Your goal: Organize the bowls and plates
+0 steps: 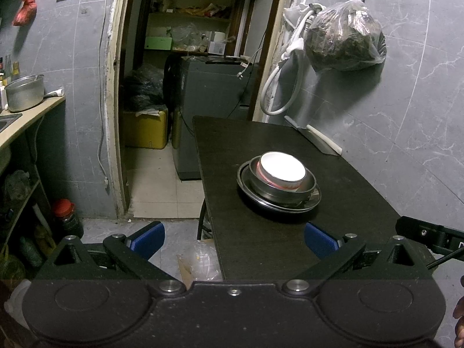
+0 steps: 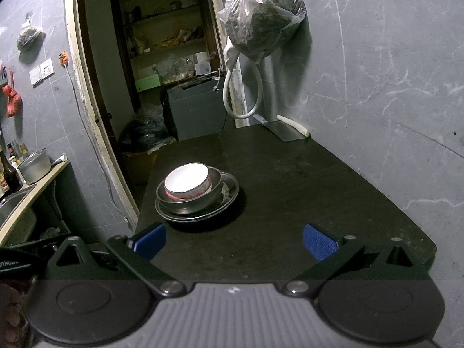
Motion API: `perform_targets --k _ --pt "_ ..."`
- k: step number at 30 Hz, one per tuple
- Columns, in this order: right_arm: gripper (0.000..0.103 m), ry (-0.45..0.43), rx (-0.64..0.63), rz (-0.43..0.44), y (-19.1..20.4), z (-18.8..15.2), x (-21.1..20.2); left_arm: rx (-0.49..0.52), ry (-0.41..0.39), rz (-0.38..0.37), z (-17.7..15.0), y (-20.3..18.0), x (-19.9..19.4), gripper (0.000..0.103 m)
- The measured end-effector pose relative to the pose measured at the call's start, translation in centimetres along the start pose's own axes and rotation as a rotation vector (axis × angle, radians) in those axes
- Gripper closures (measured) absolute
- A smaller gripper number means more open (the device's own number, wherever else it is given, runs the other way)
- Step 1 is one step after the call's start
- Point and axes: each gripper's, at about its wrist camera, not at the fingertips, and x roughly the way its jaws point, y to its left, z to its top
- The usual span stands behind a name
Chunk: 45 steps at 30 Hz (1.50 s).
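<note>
Both my left gripper point(image 1: 234, 239) and right gripper point(image 2: 234, 242) hang spread and empty. White bowl point(image 1: 282, 171) sits nested in steel bowl point(image 1: 281, 190) on the plate point(image 1: 249, 192), mid-bench point(image 1: 348, 203) — stacking looks finished, though glare hides the white bowl's inside.

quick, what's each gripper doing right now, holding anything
Left gripper: open, holding nothing, short of the stacked bowls.
Right gripper: open, holding nothing.

White ceramic bowl point(image 2: 187, 184) with a reddish outside band, silver steel bowl point(image 2: 200, 200) and plate point(image 2: 226, 203), near-black worktop point(image 2: 304, 188), grey marbled wall tiles point(image 2: 391, 72).
</note>
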Motion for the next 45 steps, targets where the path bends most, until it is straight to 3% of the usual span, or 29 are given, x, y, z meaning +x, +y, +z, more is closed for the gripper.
perform_targets --k 45 --pt "0.000 0.011 -0.003 -0.009 0.43 0.01 0.50 -0.028 0.023 -0.022 -0.10 0.48 0.63 0.001"
